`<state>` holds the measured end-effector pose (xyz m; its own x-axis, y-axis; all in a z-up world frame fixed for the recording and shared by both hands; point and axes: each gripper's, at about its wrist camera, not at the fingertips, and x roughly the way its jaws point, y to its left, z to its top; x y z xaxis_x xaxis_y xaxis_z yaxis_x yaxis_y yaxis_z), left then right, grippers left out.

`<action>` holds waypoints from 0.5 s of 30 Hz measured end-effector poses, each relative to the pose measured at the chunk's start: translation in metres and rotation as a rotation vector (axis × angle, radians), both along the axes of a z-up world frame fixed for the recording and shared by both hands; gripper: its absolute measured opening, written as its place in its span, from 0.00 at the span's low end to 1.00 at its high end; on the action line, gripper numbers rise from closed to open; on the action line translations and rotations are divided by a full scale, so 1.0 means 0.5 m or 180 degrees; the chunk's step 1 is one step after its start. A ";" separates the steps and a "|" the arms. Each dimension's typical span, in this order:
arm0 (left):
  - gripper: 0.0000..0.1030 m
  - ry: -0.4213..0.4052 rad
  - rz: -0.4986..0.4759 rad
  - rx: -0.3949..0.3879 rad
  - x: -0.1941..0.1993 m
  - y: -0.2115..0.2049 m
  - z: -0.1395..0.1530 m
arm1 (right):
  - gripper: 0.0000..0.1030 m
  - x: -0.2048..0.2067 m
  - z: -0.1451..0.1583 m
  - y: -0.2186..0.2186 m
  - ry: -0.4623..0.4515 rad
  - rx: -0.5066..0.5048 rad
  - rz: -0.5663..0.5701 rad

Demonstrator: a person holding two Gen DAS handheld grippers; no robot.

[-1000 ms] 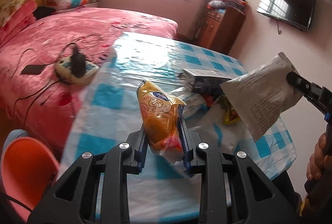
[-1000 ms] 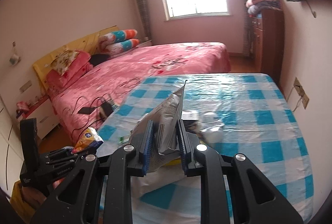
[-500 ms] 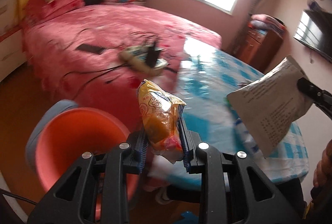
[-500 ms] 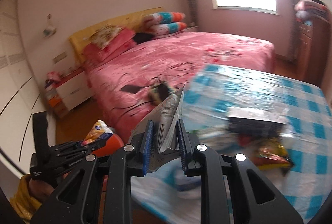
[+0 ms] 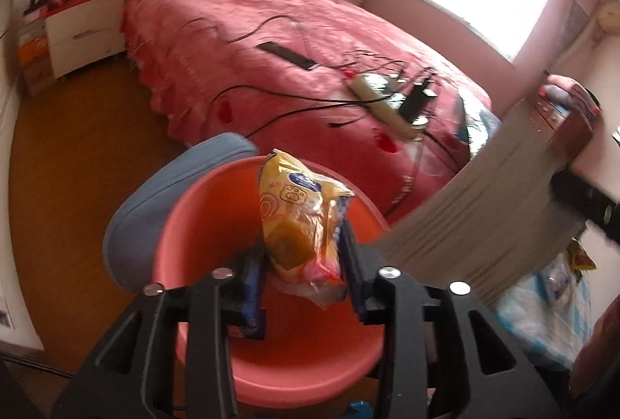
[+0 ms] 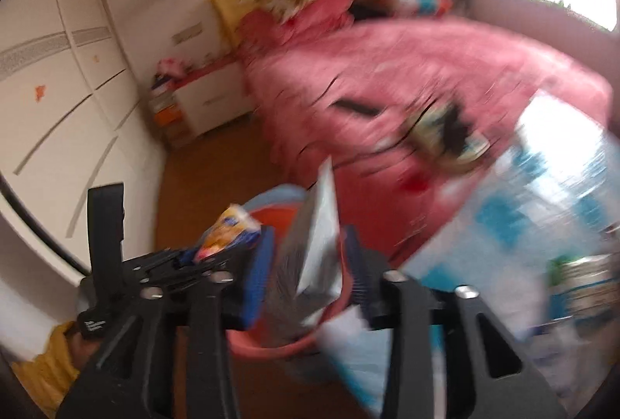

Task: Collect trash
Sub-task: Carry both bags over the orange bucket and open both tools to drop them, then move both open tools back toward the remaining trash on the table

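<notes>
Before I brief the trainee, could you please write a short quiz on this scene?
1. True or false: the yellow snack bag sits between the left gripper's fingers, with the orange basin behind it.
2. Which lies on the pink bed? A power strip; B kettle; C shoe.
3. What sits between the right gripper's fingers?
Key: 1 true; its jaws have just been opening. 2 A. 3 the silver packet; those jaws have just been opening too.
</notes>
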<state>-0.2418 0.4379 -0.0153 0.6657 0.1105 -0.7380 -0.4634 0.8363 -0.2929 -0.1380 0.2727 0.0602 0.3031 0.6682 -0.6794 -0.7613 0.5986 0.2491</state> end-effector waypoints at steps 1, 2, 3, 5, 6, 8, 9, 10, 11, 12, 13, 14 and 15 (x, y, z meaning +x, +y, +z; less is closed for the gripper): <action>0.54 0.0035 0.0038 0.0001 -0.003 0.003 -0.005 | 0.61 0.007 -0.026 0.011 0.0096 -0.0061 -0.0015; 0.56 0.0076 0.0081 -0.0002 -0.005 0.009 -0.013 | 0.61 0.009 -0.040 0.013 0.0146 -0.0089 -0.0025; 0.59 0.0112 0.0117 0.0014 -0.007 0.015 -0.019 | 0.61 0.010 -0.050 0.008 0.0191 -0.0094 -0.0042; 0.65 0.0157 0.0165 0.0068 -0.011 0.018 -0.027 | 0.64 0.019 -0.058 -0.015 0.0225 -0.0066 -0.0167; 0.67 0.0183 0.0194 0.0085 -0.010 0.019 -0.030 | 0.69 0.019 -0.057 -0.028 0.0201 -0.0049 -0.0233; 0.69 0.0214 0.0244 0.0084 -0.010 0.018 -0.034 | 0.73 0.023 -0.046 -0.063 0.0121 0.0025 -0.0370; 0.70 0.0213 0.0252 0.0089 -0.011 0.015 -0.033 | 0.77 0.023 -0.040 -0.075 0.0085 0.0059 -0.0427; 0.71 0.0207 0.0253 0.0099 -0.012 0.011 -0.032 | 0.79 0.024 -0.031 -0.094 0.0028 0.0104 -0.0503; 0.72 0.0202 0.0257 0.0112 -0.010 0.008 -0.030 | 0.80 0.027 -0.022 -0.113 -0.0038 0.0140 -0.0583; 0.73 0.0197 0.0256 0.0105 -0.008 0.004 -0.028 | 0.83 0.026 -0.014 -0.131 -0.0104 0.0167 -0.0653; 0.73 0.0193 0.0243 0.0074 -0.006 0.001 -0.027 | 0.88 0.027 -0.010 -0.138 -0.0142 0.0180 -0.0687; 0.73 0.0188 0.0230 0.0049 -0.004 -0.002 -0.026 | 0.89 0.027 -0.007 -0.153 -0.0197 0.0193 -0.0743; 0.73 0.0180 0.0219 0.0038 -0.004 -0.005 -0.026 | 0.89 0.025 -0.003 -0.168 -0.0254 0.0198 -0.0800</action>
